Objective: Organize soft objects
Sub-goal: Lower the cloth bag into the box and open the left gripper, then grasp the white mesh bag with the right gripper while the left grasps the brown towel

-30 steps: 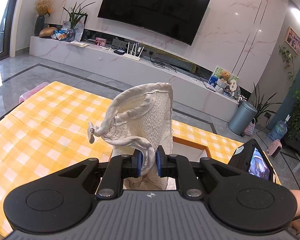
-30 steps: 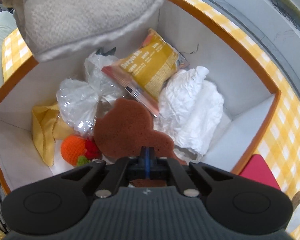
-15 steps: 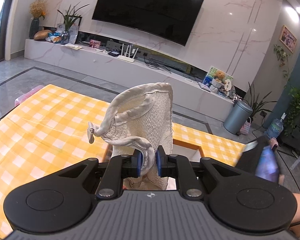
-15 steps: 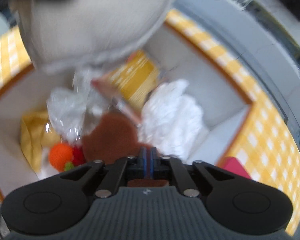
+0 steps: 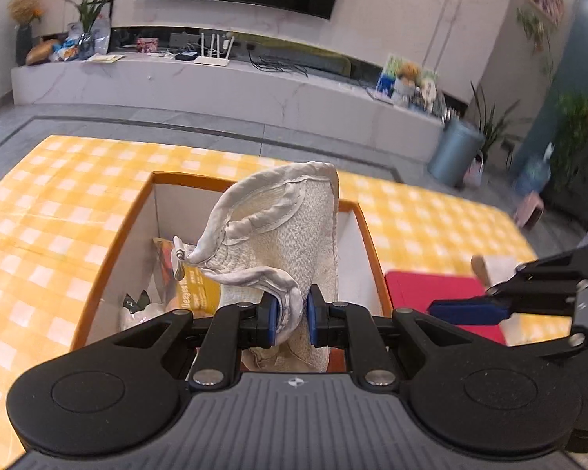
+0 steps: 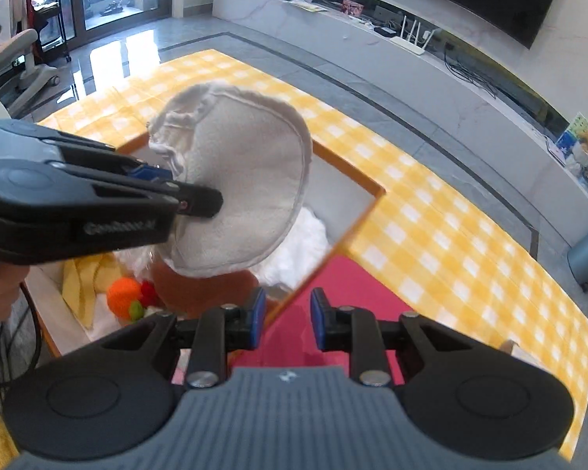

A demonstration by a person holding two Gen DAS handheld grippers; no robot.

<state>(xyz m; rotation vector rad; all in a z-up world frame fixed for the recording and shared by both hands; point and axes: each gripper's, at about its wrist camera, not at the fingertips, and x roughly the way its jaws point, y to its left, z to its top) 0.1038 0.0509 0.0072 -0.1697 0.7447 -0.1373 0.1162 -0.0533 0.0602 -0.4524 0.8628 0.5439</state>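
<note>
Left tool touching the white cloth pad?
Touching. Left wrist view shows the left tool shut on the white cloth pad, its edge pinched between both blue pads.

From my left jaws, the cloth pad [image 5: 290, 235] blocks most of the box [image 5: 113, 258] interior. Beyond my right jaws, it covers the snack packet; the room's right side is blurred.
</note>
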